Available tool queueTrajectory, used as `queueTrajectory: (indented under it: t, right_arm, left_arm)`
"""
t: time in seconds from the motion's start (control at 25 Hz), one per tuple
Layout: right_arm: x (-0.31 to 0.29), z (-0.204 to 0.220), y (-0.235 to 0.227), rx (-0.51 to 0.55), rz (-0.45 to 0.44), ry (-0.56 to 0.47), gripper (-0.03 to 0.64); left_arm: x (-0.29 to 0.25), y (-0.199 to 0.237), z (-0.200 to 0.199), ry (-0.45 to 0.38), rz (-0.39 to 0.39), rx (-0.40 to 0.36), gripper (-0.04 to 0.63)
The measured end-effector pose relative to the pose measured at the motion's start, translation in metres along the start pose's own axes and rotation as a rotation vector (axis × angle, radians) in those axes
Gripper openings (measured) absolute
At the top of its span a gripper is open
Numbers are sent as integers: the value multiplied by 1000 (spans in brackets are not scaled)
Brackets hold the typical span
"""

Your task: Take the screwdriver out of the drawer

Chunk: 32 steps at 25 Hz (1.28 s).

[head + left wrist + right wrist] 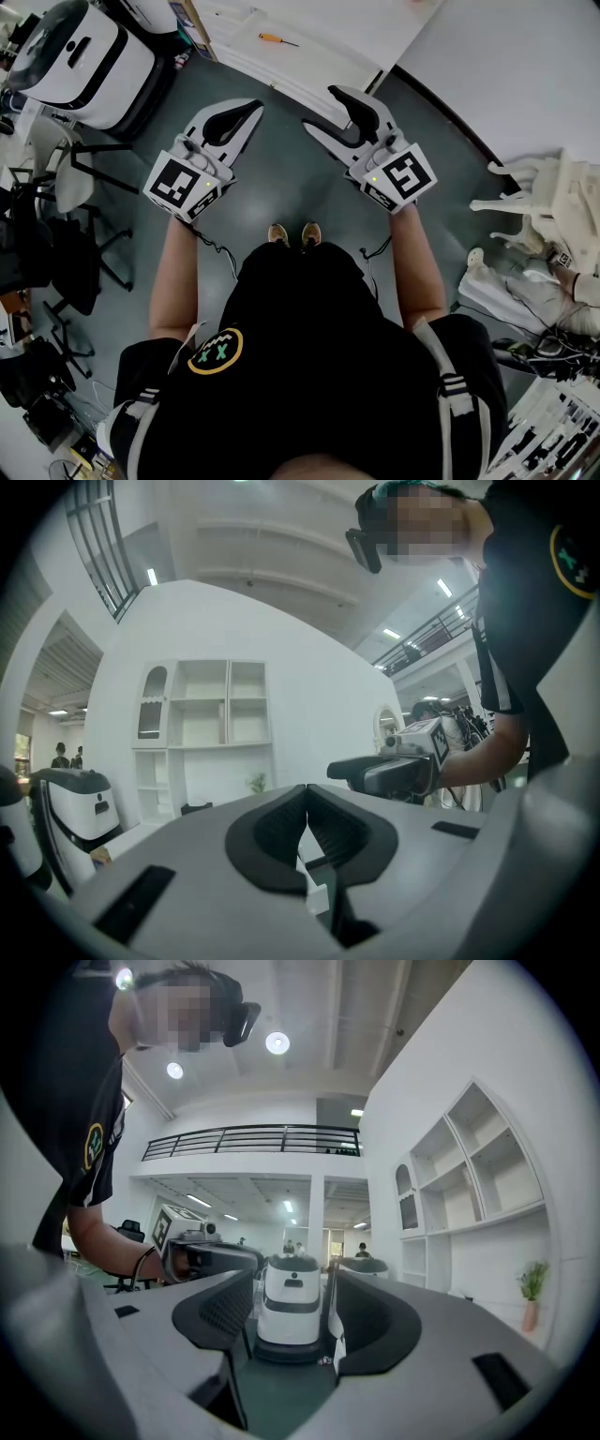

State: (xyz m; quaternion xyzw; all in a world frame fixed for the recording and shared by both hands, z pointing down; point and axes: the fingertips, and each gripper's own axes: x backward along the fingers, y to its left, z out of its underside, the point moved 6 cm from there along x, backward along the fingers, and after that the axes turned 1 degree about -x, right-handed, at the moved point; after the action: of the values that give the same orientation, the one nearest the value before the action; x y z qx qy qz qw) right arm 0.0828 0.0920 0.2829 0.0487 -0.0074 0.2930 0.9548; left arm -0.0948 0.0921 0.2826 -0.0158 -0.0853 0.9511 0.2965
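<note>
On the grey-green floor [281, 192] a person in a black shirt [309, 366] stands w/ both forearms held out in front, one gripper in each hand. Ahead, at the top of the head view, runs a white tabletop [366, 33]. To its left stands a big white-and-black machine [89, 56]. Black chairs [56, 220] crowd the left edge, and pale small furniture [553, 202] lies at the right edge. A white shelving unit [202, 728] stands against the wall in the bg of the left gripper view.

The left gripper [256, 108] is held level w/ its tongs together, dark pads meeting at the tips and nothing btwn them. The right gripper [319, 109] sits just beside it, also level, tongs apart. Through the gap its own view shows only the far white-and-black machine, and no pad touches anything.

The screwdriver [276, 40], orange handle w/ a thin shaft pointing toward the picture's right, lies flat on the white tabletop, well apart from both grippers and ahead of them. Whether that surface belongs to a drawer I can't tell.
</note>
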Motion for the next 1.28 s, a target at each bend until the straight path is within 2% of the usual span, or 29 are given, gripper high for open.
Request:
queueTrajectory:
  t: [0.56, 0.64, 1.28]
  right_arm:
    - [-7, 8, 3, -26, -12, 31, 564]
    - [-8, 10, 4, -29, -21, 36, 581]
    - [-5, 12, -11, -30, -30, 39, 583]
  left_arm:
    - [1, -1, 1, 3, -6, -1, 20]
    - [1, -2, 2, 6, -7, 1, 20]
    - [-12, 0, -2, 8, -30, -9, 20]
